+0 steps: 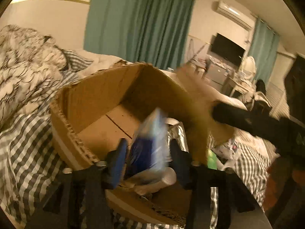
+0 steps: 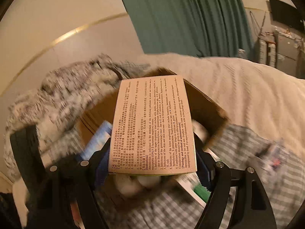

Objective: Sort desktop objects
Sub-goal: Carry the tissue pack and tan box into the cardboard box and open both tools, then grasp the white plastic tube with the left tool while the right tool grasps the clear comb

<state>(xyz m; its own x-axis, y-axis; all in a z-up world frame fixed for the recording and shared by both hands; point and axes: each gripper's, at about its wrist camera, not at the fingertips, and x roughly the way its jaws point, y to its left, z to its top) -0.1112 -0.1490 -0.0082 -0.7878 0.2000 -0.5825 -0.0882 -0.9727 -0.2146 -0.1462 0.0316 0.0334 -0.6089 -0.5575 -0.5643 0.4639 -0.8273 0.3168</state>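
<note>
An open cardboard box [image 1: 91, 95] lies on a striped bed. My left gripper [image 1: 148, 152] is over its near rim; a blurred blue-and-white packet [image 1: 152, 139] sits between the jaws, and I cannot tell whether they grip it. A white object [image 1: 162, 179] lies in the box below. My right gripper [image 2: 152, 164] is shut on a beige medicine carton [image 2: 152, 126] printed with small text, held above the cardboard box [image 2: 205, 105]. The blue-and-white packet [image 2: 97, 141] shows to its left. The right gripper's arm [image 1: 257, 126] shows black at the right of the left wrist view.
The striped bedsheet [image 1: 28, 152] and a patterned quilt [image 1: 24, 66] surround the box. A green item [image 1: 211, 158] and a small packet [image 1: 230, 148] lie right of the box. A white-and-green box [image 2: 192, 187] lies on the sheet. Green curtains [image 1: 141, 21] hang behind.
</note>
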